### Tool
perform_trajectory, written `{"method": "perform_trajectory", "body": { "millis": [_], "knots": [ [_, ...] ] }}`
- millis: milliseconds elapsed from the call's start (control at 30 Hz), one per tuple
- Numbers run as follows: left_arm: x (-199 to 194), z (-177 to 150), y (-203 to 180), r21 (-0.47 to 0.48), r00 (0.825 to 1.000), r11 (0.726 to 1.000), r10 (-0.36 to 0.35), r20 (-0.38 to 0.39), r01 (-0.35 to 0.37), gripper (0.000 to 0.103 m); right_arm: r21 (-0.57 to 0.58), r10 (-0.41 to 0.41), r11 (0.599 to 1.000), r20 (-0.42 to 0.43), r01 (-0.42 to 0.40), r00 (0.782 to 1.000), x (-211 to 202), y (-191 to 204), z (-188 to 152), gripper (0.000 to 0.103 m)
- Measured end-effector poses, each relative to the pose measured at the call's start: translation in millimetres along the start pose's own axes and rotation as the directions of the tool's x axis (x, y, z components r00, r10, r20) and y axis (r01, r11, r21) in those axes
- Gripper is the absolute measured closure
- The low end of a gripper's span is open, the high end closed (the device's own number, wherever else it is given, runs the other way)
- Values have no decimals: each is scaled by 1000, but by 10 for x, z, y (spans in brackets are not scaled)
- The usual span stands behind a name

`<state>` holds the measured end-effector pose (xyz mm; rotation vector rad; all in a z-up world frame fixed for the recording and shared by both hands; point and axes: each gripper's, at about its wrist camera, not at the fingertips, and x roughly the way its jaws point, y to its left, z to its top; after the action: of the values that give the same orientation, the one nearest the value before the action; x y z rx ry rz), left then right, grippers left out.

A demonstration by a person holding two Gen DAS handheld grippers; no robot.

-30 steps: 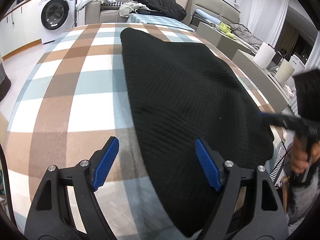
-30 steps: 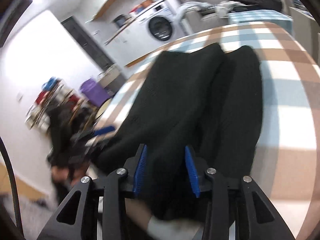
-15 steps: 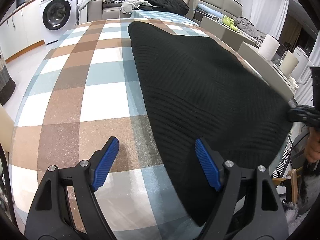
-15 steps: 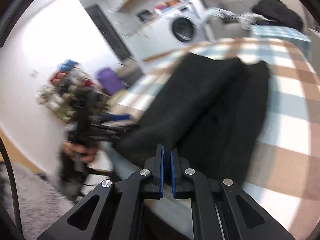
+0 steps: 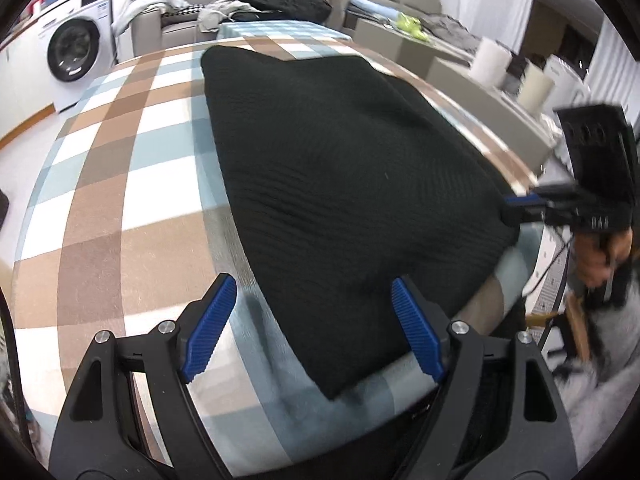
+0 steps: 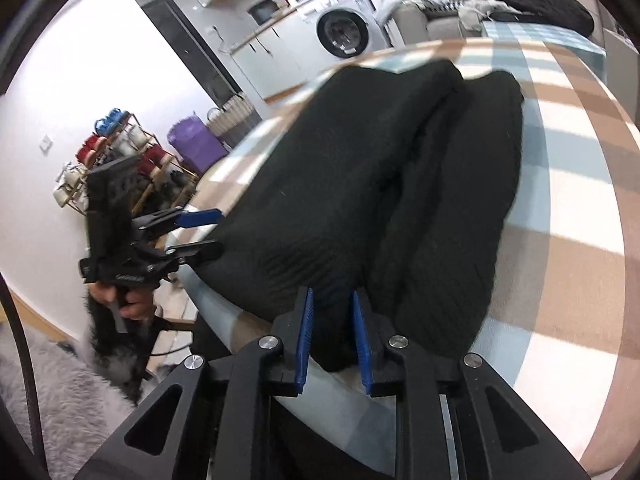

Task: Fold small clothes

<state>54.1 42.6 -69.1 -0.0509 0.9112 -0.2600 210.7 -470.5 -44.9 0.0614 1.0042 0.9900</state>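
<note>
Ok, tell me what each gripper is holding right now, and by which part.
The right gripper pinches the black knit garment at its near edge corner, hanging off the table. The left gripper is open, holding nothing.

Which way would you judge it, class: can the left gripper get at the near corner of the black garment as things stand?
Probably yes. The left gripper is open, with the garment's near corner lying flat on the table between its fingers, nothing covering it.

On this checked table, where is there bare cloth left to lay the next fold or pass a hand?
Bare tablecloth runs wide along the black knit garment's left edge, towards the washing machine. A narrower bare band lies beyond the garment's other side. The near edge is crowded: left gripper and right gripper both work there.
</note>
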Motion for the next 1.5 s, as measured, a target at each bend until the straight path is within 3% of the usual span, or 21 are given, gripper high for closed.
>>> {"method": "perform_trajectory", "body": {
  "millis": [67,100,167,267,333,367,400,533,633,700,800,900,967,1100,1200,1367,1433,1467,1500],
  "knots": [
    [1,-44,-12,15,1000,1000,5,-11,-5,25,-14,13,1000,14,-13,1000,-25,18,-7,81],
    [-3,-46,6,6,1000,1000,-1,-12,1,25,-36,14,999,17,-13,1000,-34,56,-14,72],
    [-10,-54,31,-10,1000,1000,-14,-12,14,25,-77,16,997,18,-15,1000,-28,123,-47,64],
    [-6,-61,56,-22,1000,1000,-17,-14,16,25,-163,-40,986,30,45,999,45,255,-102,64],
    [-6,-61,65,-24,1000,1000,-19,-14,19,25,-189,-78,978,31,82,997,116,286,-113,76],
    [-3,-62,65,-23,1000,1000,-18,-16,18,25,-197,-95,975,28,99,995,157,291,-108,90],
    [-3,-65,66,-22,1000,1000,-16,-18,16,25,-207,-104,972,22,106,994,177,297,-106,95],
    [-6,-75,63,-12,1000,1000,-16,-27,16,23,-197,-103,975,36,108,994,51,229,-62,95],
    [-22,-65,73,-15,999,1000,-21,-24,21,23,-196,-129,972,-1,126,992,89,194,-54,87],
    [-66,-45,94,-29,1000,999,-26,-5,26,23,-181,-106,977,28,109,994,9,186,-6,73],
    [-124,15,146,-62,999,998,-28,34,30,23,-86,-81,992,77,88,994,-65,53,151,59],
    [-128,86,215,-100,999,995,-11,51,16,23,13,-87,996,78,86,993,45,-109,336,55],
    [-113,150,284,-131,999,991,-4,54,11,23,29,-46,999,53,44,998,96,-170,423,55],
    [-115,188,324,-142,998,990,-3,67,12,23,-99,-69,992,60,74,996,-91,-68,337,56],
    [-70,179,315,-141,998,990,-16,60,24,23,-172,-38,984,93,54,995,-214,68,146,56],
    [38,175,232,-121,998,991,-44,41,49,23,-203,8,979,76,7,997,-56,198,75,56],
    [42,171,200,-113,998,992,-48,40,52,23,-206,14,978,76,2,997,12,228,95,72],
    [38,167,192,-111,998,993,-47,41,51,23,-214,22,977,69,-7,997,35,240,90,89],
    [31,163,190,-110,998,993,-45,42,50,23,-243,40,970,52,-26,998,40,267,52,94]
  ]
}}
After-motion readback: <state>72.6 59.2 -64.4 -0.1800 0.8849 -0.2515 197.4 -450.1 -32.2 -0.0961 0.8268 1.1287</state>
